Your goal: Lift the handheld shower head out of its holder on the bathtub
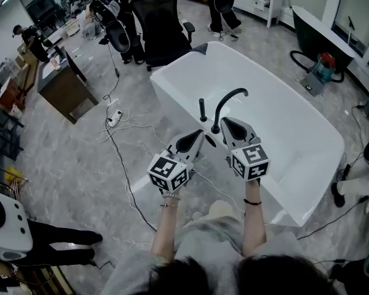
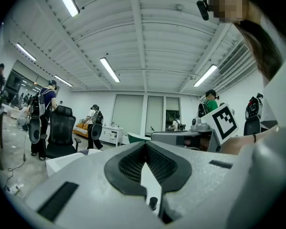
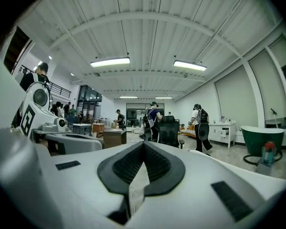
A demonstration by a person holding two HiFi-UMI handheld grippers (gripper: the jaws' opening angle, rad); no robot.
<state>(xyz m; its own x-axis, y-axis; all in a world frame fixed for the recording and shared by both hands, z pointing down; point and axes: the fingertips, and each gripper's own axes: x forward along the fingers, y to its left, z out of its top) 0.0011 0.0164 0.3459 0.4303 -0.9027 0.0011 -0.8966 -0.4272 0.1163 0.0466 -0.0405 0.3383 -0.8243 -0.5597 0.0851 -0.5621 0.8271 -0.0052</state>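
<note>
The white bathtub (image 1: pixel 172 78) stands in the middle of the head view. On its near rim a black handheld shower head (image 1: pixel 202 109) stands upright in its holder beside a curved black faucet (image 1: pixel 225 102). My left gripper (image 1: pixel 200 135) is held just short of the rim, below the shower head, jaws shut with nothing in them. My right gripper (image 1: pixel 226 123) sits at the foot of the faucet, also shut and empty. Neither touches the shower head. Both gripper views look level across the room past shut jaws, the left gripper (image 2: pixel 144 145) and the right gripper (image 3: pixel 143 145).
White cables (image 1: pixel 120 141) and a power strip (image 1: pixel 114 117) trail over the floor left of the tub. A black office chair (image 1: pixel 161 23) stands behind it, a wooden desk (image 1: pixel 64 88) further left, a vacuum (image 1: pixel 323 69) at right. People stand at the back.
</note>
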